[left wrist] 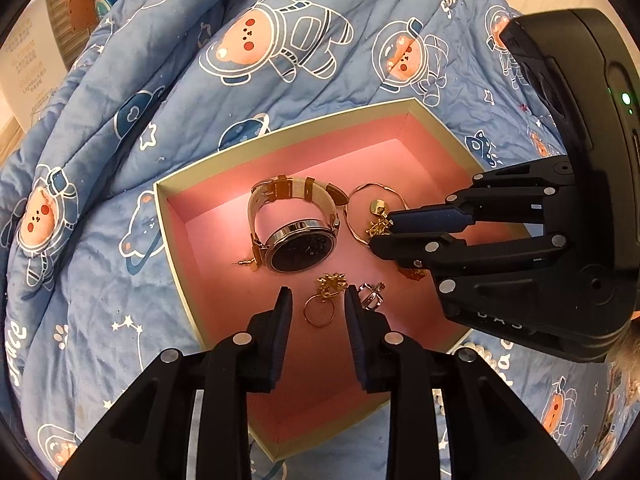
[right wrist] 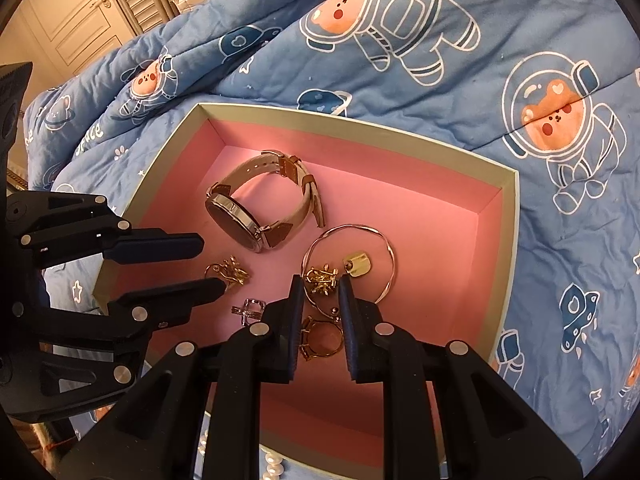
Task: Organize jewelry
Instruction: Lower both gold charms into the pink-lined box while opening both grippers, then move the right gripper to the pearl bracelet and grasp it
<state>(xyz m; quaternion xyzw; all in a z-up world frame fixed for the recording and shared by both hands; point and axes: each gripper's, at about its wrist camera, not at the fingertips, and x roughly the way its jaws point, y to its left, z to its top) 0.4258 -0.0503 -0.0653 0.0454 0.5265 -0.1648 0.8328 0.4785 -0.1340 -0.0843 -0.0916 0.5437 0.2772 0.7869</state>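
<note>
Both grippers hang open over the pink-lined box [left wrist: 176,240]: the left gripper [left wrist: 318,300] straddles a gold ring [left wrist: 319,314], the right gripper [right wrist: 319,286] a gold charm [right wrist: 320,276]. The watch [right wrist: 256,212] rests on its side inside the box, dial facing the left gripper.

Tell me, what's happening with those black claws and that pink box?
A person is sorting jewelry with a hand-held claw in each hand. Both reach into an open pink-lined box lying on a blue bedspread printed with astronaut bears. The left claw hovers open over a gold ring, with a silver ring beside it. The right claw is open around a small gold charm inside a thin bangle. A watch already lies in the box, and some pearls wait outside it.
</note>
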